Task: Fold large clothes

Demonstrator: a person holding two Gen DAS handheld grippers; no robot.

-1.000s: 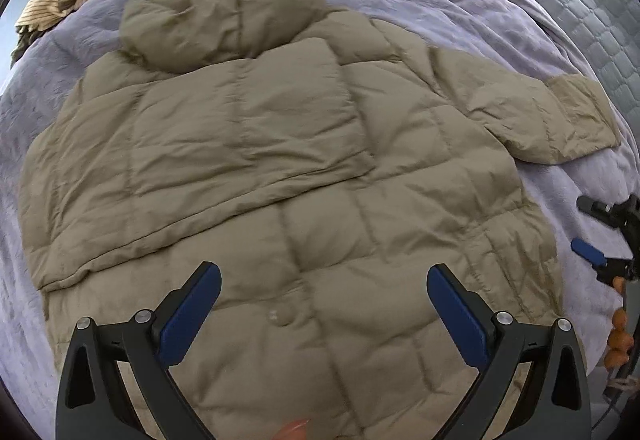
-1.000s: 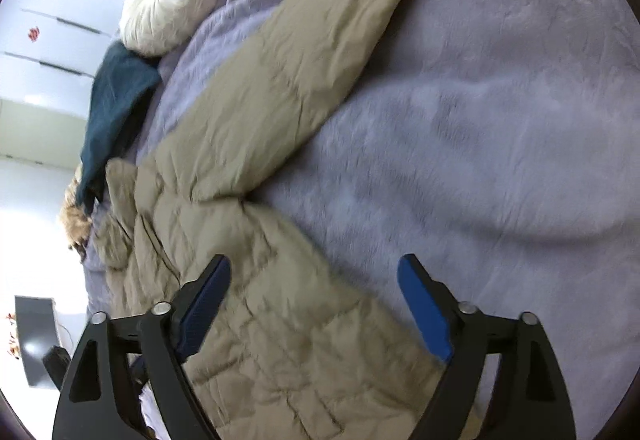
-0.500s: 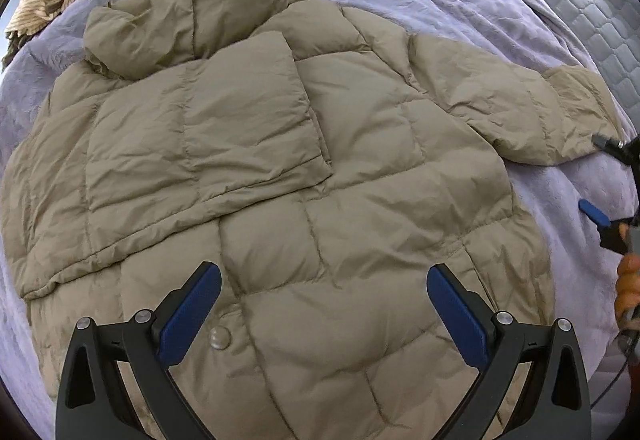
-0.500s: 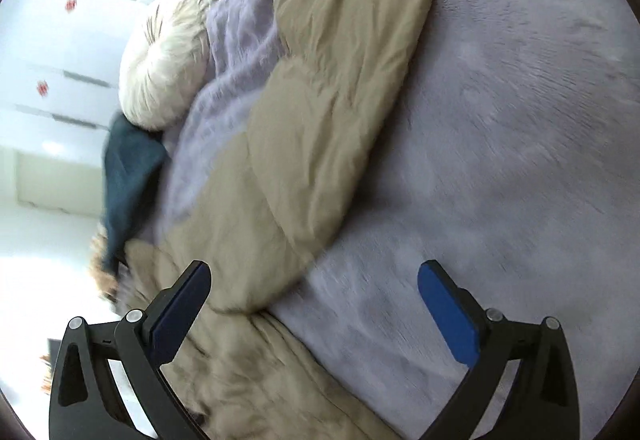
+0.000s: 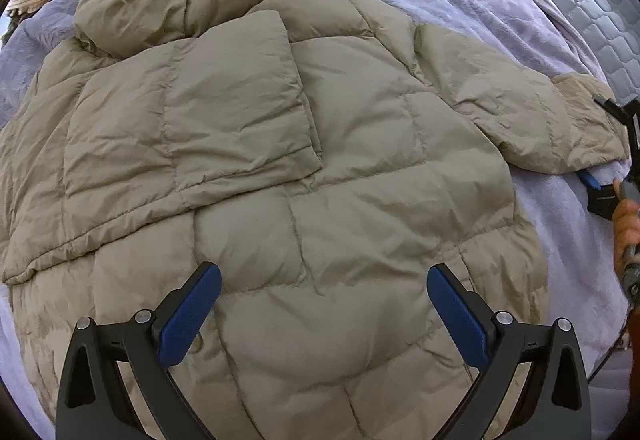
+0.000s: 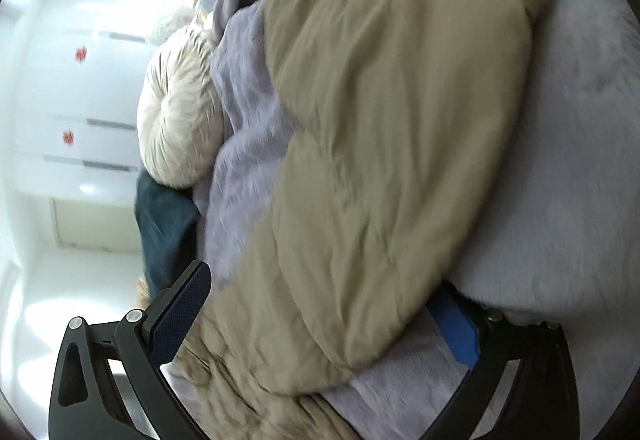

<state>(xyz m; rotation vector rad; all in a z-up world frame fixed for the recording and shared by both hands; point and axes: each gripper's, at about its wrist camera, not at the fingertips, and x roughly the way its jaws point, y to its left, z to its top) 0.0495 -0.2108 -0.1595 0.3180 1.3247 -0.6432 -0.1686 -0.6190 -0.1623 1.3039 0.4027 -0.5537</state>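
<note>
jacket hem cut off, sleeve blurred

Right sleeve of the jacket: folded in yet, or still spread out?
Spread out. The sleeve lies straight out across the blanket, cuff between the open right gripper's fingers. The other sleeve is folded over the body.

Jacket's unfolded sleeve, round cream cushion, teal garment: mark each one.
unfolded sleeve (image 5: 520, 107), left wrist view, mid-sleeve
round cream cushion (image 6: 180, 127), right wrist view, gathered centre
teal garment (image 6: 164, 224), right wrist view, visible fold

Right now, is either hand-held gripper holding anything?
No. Both are open: the left hovers over the jacket; the right straddles its sleeve, not yet closed.
</note>
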